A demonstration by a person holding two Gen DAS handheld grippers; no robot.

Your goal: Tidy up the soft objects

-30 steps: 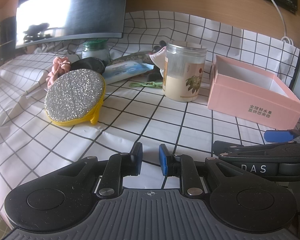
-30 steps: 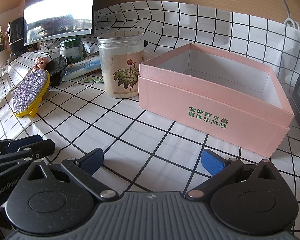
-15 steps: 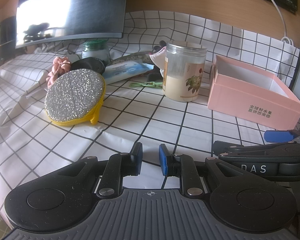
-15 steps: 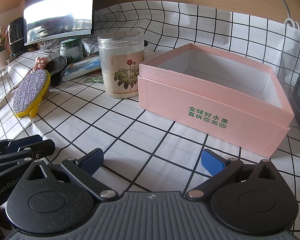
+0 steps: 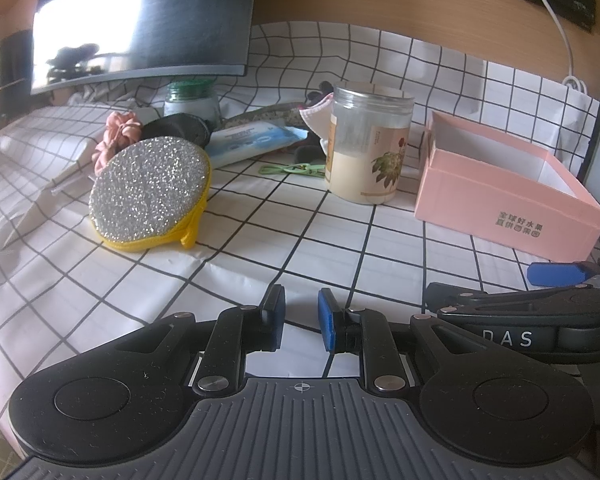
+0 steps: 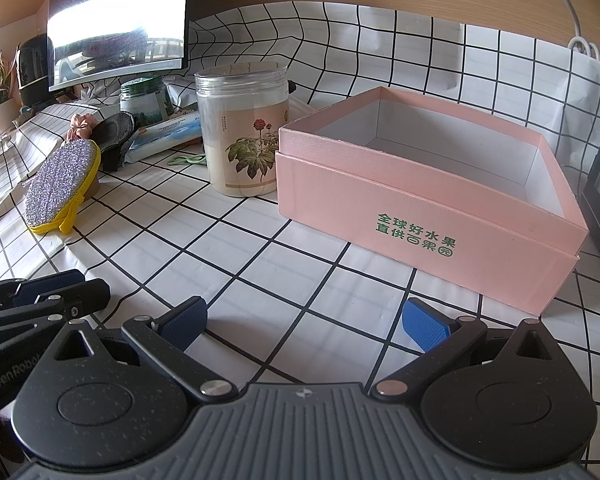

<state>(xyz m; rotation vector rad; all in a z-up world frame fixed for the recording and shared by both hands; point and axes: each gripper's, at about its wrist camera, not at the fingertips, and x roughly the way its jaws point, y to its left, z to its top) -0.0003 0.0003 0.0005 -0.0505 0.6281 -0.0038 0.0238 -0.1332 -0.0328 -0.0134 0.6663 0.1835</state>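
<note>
Left gripper (image 5: 302, 320): jaws narrowly parted, nothing between them, over bare checked cloth (image 5: 260, 240). Right gripper (image 6: 304, 322): jaws wide apart, empty. Glitter sponge pad (image 5: 150, 190) lies well ahead-left of the left gripper, pink scrunchie (image 5: 114, 140) just behind it. Pink box (image 6: 432, 196) sits open ahead-right of the right gripper; plastic jar (image 6: 244, 132) stands just beside its left wall, between pad and box.
</note>
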